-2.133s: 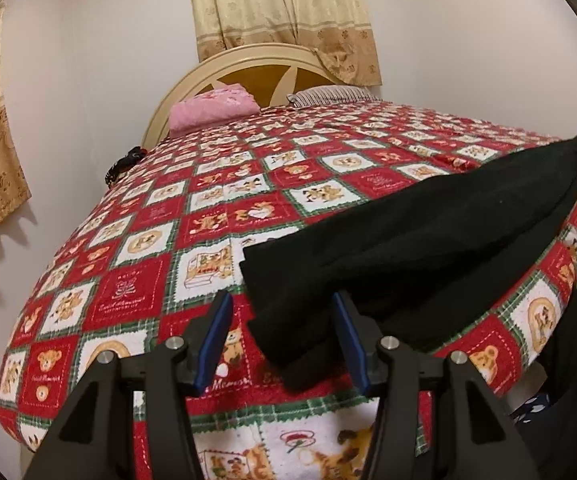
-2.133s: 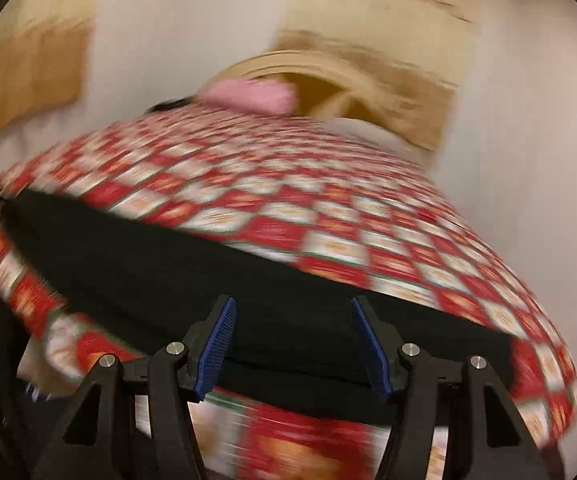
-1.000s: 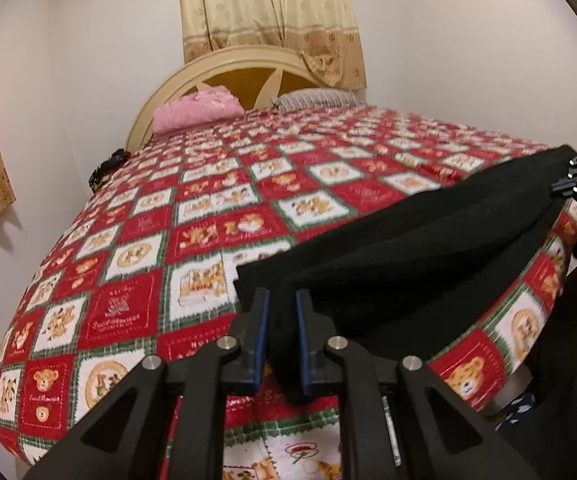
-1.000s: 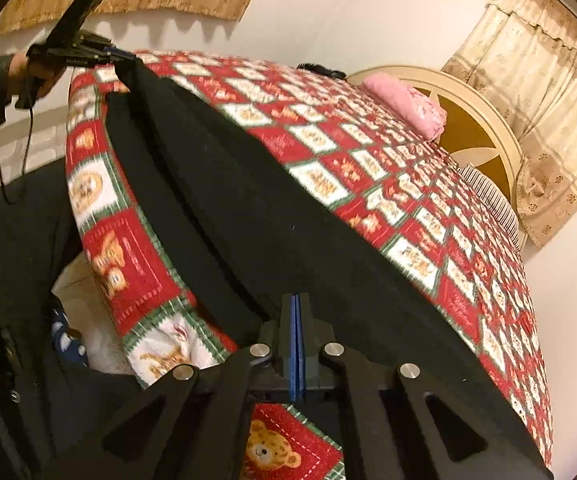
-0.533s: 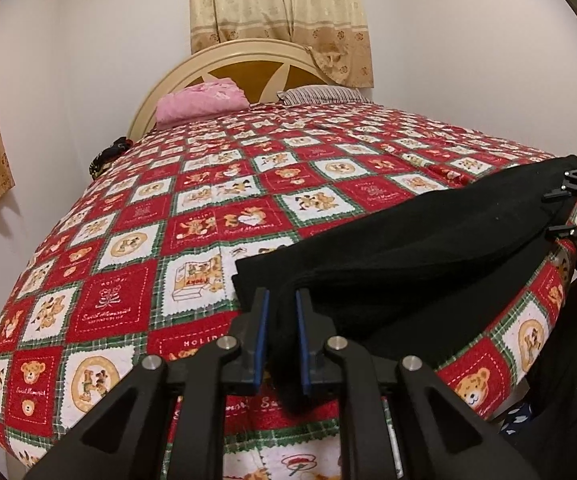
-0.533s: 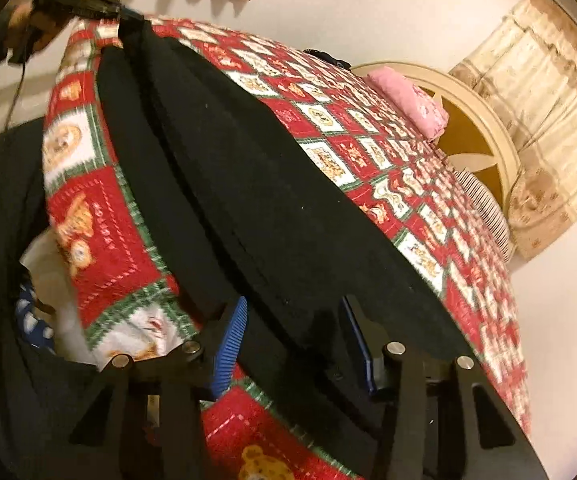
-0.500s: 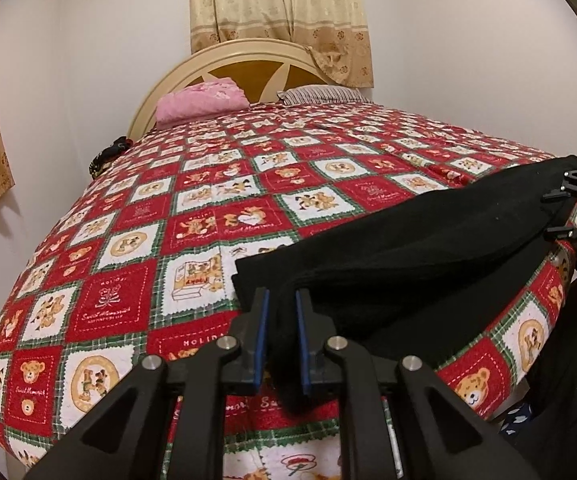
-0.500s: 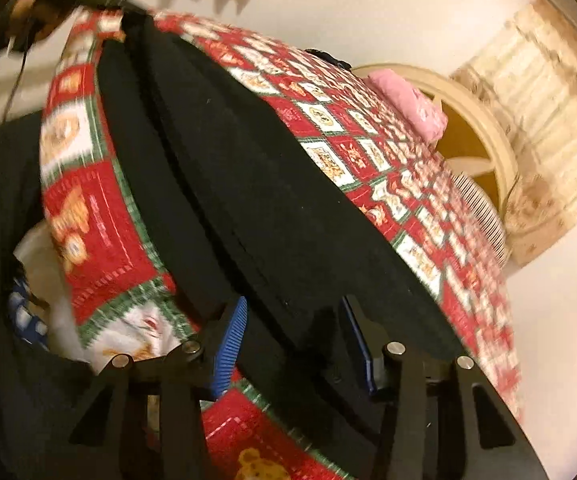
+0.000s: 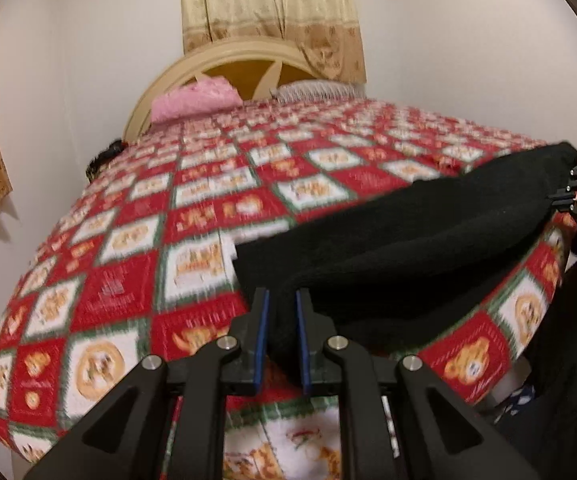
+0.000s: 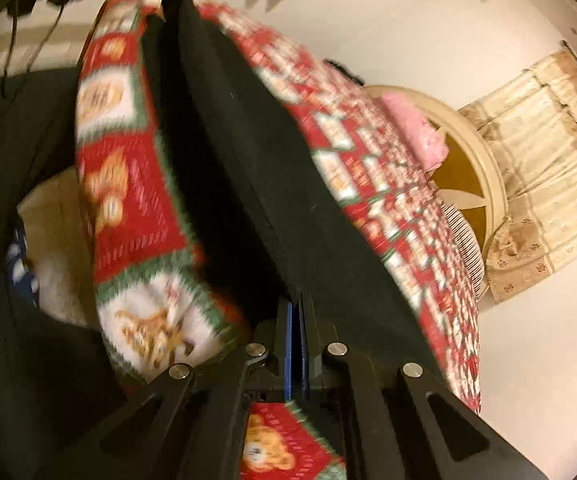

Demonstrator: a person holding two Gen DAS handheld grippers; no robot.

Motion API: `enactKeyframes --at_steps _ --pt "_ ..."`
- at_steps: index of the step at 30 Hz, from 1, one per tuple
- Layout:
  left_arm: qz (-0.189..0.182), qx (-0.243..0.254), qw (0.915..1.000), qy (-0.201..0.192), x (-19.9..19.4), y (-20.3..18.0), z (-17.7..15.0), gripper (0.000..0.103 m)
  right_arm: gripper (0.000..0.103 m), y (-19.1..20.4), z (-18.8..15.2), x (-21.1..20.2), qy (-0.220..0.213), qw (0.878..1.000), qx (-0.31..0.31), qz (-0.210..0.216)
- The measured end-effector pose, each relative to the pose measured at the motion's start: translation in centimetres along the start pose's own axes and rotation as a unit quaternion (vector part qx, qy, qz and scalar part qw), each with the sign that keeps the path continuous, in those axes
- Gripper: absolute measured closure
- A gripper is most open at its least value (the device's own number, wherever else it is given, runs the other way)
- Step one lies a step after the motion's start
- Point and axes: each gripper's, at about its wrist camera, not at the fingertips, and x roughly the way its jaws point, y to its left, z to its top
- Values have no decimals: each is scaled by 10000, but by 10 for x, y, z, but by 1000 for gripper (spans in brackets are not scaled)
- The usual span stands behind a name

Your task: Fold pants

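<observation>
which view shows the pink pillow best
The left wrist view: the pink pillow sits upright against the headboard, whole and fairly sharp. The right wrist view shows it tilted, smaller and motion-blurred.

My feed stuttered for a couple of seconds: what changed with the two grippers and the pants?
The left gripper closed on one end of the black pants and has held it since. The right gripper, shut a second ago, opened around the other end, rolled, and is now shut on the pants there. The pants stayed stretched along the near edge of the bed; pink pillow unmoved.
</observation>
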Motion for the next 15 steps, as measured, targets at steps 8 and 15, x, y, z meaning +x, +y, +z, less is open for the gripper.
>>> enactKeyframes --at_steps 8,15 --pt "318 -127 9993 143 -14 9 -18 55 97 -2 -4 5 210 9995 82 212" --pt "757 -460 9960 93 -35 42 -26 53 97 -25 -8 -27 -8 9960 554 697"
